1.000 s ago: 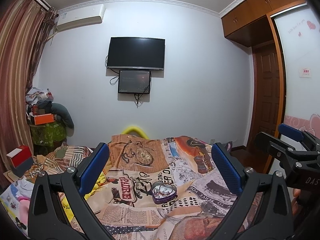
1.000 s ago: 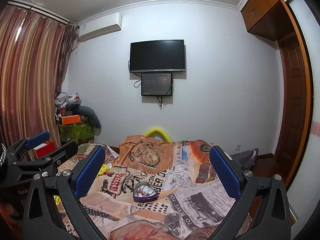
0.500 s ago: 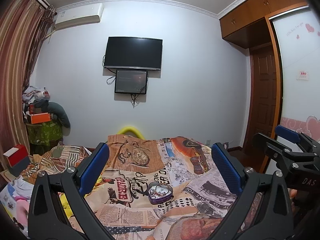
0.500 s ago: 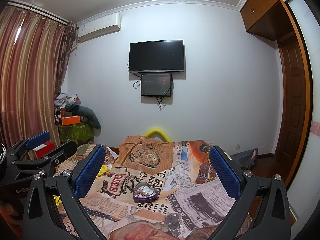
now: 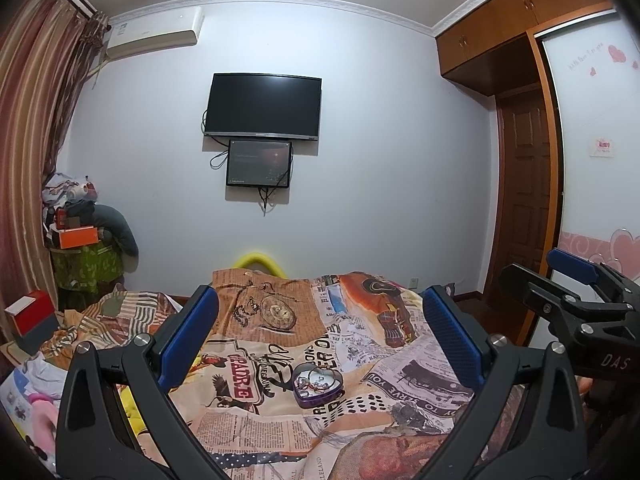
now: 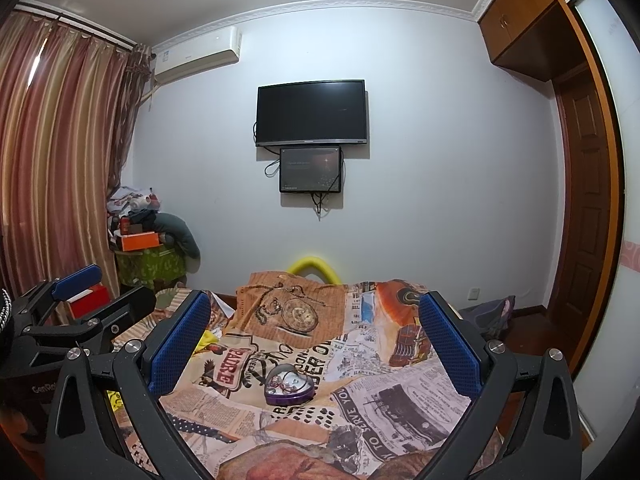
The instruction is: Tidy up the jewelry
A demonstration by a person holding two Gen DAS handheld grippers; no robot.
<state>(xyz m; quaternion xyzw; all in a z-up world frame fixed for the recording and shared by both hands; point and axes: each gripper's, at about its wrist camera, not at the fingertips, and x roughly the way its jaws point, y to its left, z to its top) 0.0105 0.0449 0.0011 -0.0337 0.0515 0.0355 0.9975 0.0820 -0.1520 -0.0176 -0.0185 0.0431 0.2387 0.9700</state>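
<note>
- Heart-shaped tin [image 5: 318, 385]: purple, lid off or absent, resting on the bed [image 5: 400, 364] near its middle, on the newspaper-print cover. Jewelry [image 5: 314, 380] lies tangled inside; individual pieces are too small to tell apart.
- Left gripper [image 5: 316, 332]: blue pads spread wide, holding nothing, raised above the near end of the bed with the tin between its fingers in view.
- Right gripper [image 6: 314, 334]: likewise wide open and empty, just right of the left one, aimed at the same tin [image 6: 289, 389].
- No loose jewelry can be made out on the cover.
- Stage, as judged: fits either pieces gathered in the tin awaiting sorting, or pieces already put away there. Nothing is in either grip.
- Any further reach calls for lowering toward the tin and a fine pinch, as the contents are small and tangled.
</note>
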